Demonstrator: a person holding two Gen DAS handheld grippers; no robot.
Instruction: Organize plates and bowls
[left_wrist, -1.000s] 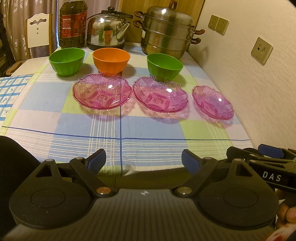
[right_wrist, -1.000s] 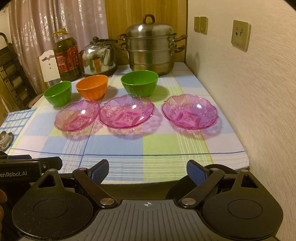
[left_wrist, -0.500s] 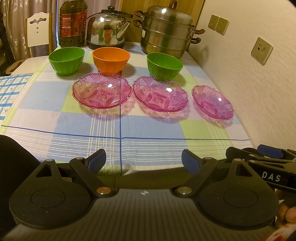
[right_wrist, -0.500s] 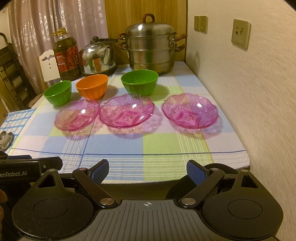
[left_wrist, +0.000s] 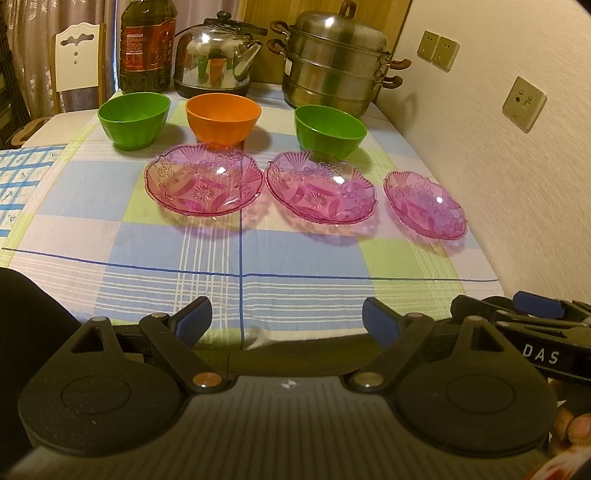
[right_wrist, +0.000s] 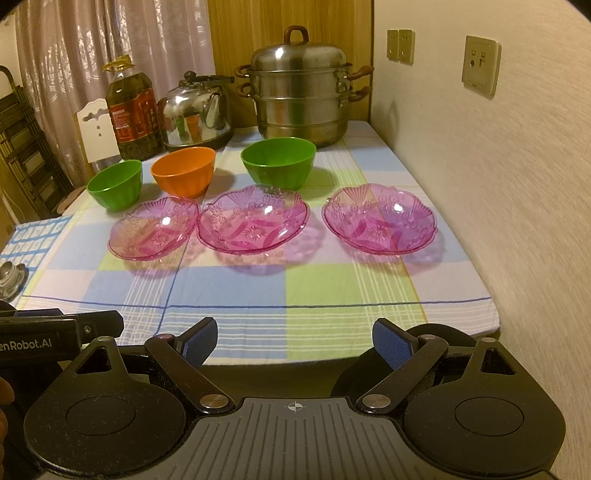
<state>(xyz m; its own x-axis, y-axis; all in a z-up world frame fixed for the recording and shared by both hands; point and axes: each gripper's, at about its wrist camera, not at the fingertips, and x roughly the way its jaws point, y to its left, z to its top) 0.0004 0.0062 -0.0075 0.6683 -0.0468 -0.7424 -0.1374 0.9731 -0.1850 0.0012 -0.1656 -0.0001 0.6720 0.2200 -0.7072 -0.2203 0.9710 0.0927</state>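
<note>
Three pink glass plates lie in a row on the checked tablecloth: left plate (left_wrist: 204, 187) (right_wrist: 153, 232), middle plate (left_wrist: 320, 191) (right_wrist: 253, 218), right plate (left_wrist: 424, 204) (right_wrist: 379, 219). Behind them stand a green bowl (left_wrist: 133, 119) (right_wrist: 115, 184), an orange bowl (left_wrist: 223, 117) (right_wrist: 183, 171) and a second green bowl (left_wrist: 330, 129) (right_wrist: 278, 161). My left gripper (left_wrist: 286, 319) is open and empty at the table's near edge. My right gripper (right_wrist: 294, 341) is open too, holding nothing, short of the near edge.
A steel steamer pot (right_wrist: 301, 88), a kettle (right_wrist: 195, 110) and an oil bottle (right_wrist: 131, 110) stand at the back. The wall (right_wrist: 498, 184) runs along the right side. A white chair (left_wrist: 75, 61) is at the far left. The tablecloth (right_wrist: 229, 288) in front of the plates is bare.
Both views have crept slightly forward and up; the plates and bowls sit a touch higher in frame. Nothing on the table has moved.
</note>
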